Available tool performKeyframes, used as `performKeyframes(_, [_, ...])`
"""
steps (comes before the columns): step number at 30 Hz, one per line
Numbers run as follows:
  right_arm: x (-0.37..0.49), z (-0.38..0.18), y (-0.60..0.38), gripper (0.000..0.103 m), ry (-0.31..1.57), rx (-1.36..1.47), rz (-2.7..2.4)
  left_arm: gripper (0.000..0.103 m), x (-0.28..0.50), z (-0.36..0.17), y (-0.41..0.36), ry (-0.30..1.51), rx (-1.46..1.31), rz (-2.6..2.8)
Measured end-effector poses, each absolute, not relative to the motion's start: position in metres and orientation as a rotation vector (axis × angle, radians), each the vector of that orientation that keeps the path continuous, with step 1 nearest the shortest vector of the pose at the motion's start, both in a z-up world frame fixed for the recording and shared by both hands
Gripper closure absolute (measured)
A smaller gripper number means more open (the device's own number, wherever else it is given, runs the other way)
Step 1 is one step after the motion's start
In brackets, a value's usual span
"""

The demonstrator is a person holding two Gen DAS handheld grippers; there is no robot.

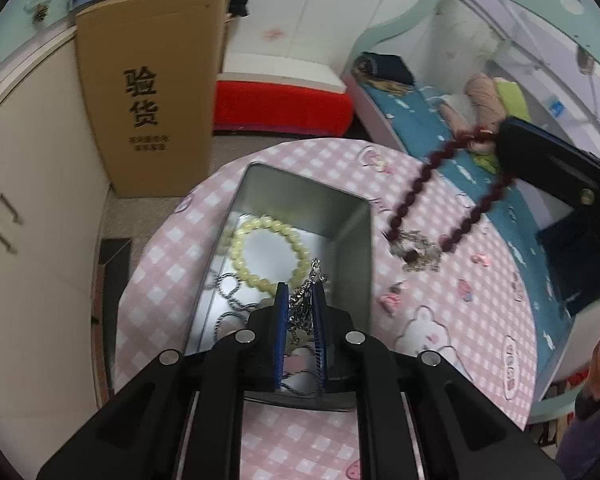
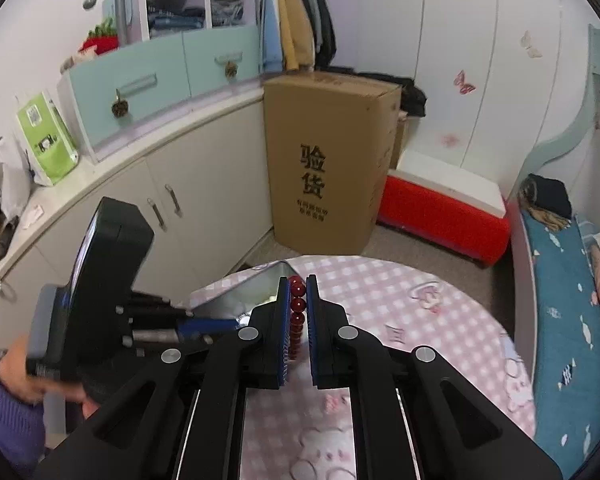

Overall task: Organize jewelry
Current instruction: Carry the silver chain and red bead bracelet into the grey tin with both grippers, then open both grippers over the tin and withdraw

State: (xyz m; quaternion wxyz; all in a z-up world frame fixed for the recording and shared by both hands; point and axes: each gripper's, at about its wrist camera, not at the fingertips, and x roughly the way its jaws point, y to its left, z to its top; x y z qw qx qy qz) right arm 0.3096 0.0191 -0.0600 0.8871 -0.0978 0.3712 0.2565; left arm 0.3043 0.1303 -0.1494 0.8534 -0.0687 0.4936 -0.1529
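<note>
Far left stood the tall cardboard box (image 1: 148, 92) by the cabinet doors, red cooler (image 1: 280, 104) just right of it. On the round pink-checked counter (image 1: 440, 320) sat an open metal tin (image 1: 300, 196) w/ a cream bead bracelet (image 1: 266, 252) lying inside. The left claw (image 1: 300, 300) hung over the tin's near end, jaws narrow, pinched on a thin silver chain (image 1: 300, 312) that trailed down btwn the pads. To the right, the right claw (image 2: 299, 308) was clamped tight on a dark red bead strand (image 1: 416, 196); the strand dangled in a loop above the counter, a silvery charm cluster (image 1: 418, 250) at its bottom, blurred. Beyond lay the bed w/ its blue sheet (image 1: 420, 128).
</note>
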Motion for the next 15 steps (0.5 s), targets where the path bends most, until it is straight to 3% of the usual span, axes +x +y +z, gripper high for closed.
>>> performKeyframes(3, [0.317,-0.074,0.034,0.095,0.806,-0.212,0.537,0.088,0.306,-0.150,0.134,1.041,-0.162,-0.319])
performKeyframes(4, [0.319,-0.078,0.037,0.095,0.818,-0.209,0.539,0.082,0.306,-0.150,0.136,1.035,-0.157,-0.307])
performKeyframes(6, [0.321,-0.082,0.041,0.095,0.829,-0.206,0.542,0.057,0.305,-0.147,0.137,1.038,-0.159,-0.281])
performKeyframes(7, [0.323,-0.086,0.042,0.095,0.848,-0.200,0.548,0.054,0.304,-0.146,0.140,1.041,-0.171,-0.273])
performKeyframes(15, [0.336,-0.116,0.053,0.094,0.941,-0.170,0.560,0.049,0.293,-0.138,0.145,1.025,-0.159,-0.257])
